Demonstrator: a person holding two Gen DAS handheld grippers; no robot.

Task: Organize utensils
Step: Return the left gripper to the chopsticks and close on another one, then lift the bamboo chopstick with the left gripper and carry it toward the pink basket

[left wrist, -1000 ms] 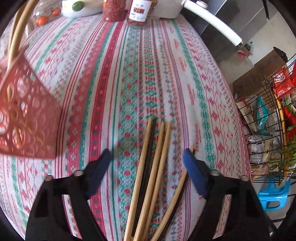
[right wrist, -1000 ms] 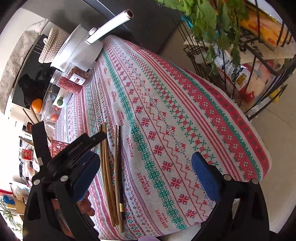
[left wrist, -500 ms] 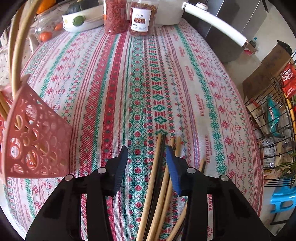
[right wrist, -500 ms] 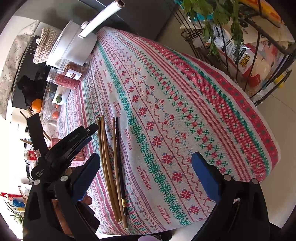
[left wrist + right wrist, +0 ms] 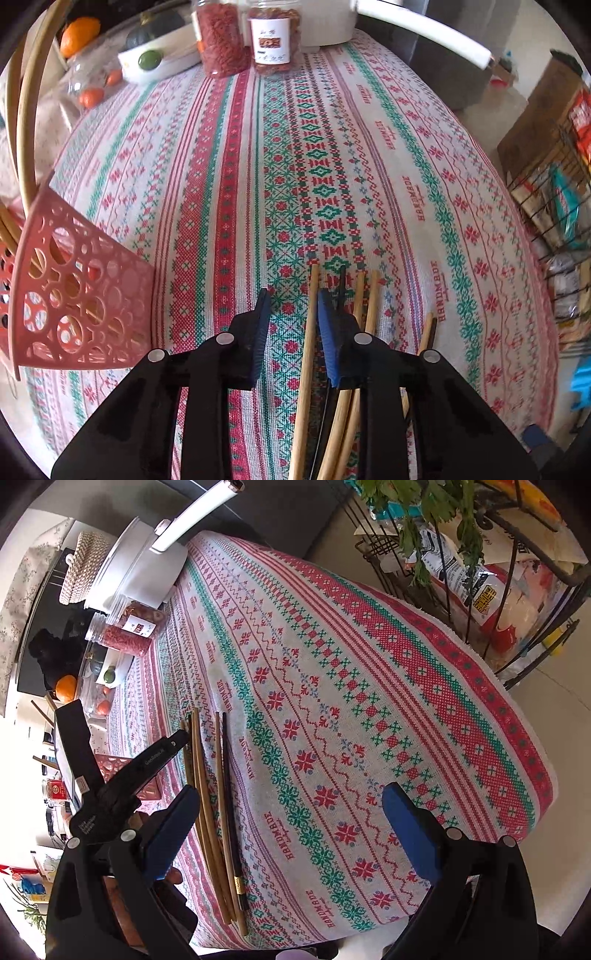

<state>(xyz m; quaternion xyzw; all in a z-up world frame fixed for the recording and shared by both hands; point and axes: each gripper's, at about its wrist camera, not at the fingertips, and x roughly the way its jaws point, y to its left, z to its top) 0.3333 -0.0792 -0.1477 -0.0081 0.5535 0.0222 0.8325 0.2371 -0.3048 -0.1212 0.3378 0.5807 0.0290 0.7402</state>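
Note:
Several chopsticks (image 5: 310,354), wooden ones and a black one, lie side by side on the patterned tablecloth (image 5: 332,147). They also show in the right wrist view (image 5: 218,797). My left gripper (image 5: 293,325) hovers over their far ends, jaws narrowed to a small gap, with the leftmost wooden chopstick between the blue pads; contact is unclear. A pink perforated utensil holder (image 5: 77,299) with chopsticks in it stands at the left. My right gripper (image 5: 291,827) is wide open and empty near the table's front edge. The left gripper's body (image 5: 125,786) shows there.
Two jars (image 5: 251,37), a white dish (image 5: 155,62) with fruit and a white pot (image 5: 144,565) stand at the table's far end. A wire rack (image 5: 554,184) with packets stands right of the table; it also shows in the right wrist view (image 5: 480,572).
My left gripper has narrowed from wide open to a small gap and pulled back and up, shifting left over the chopsticks. The right gripper has barely moved.

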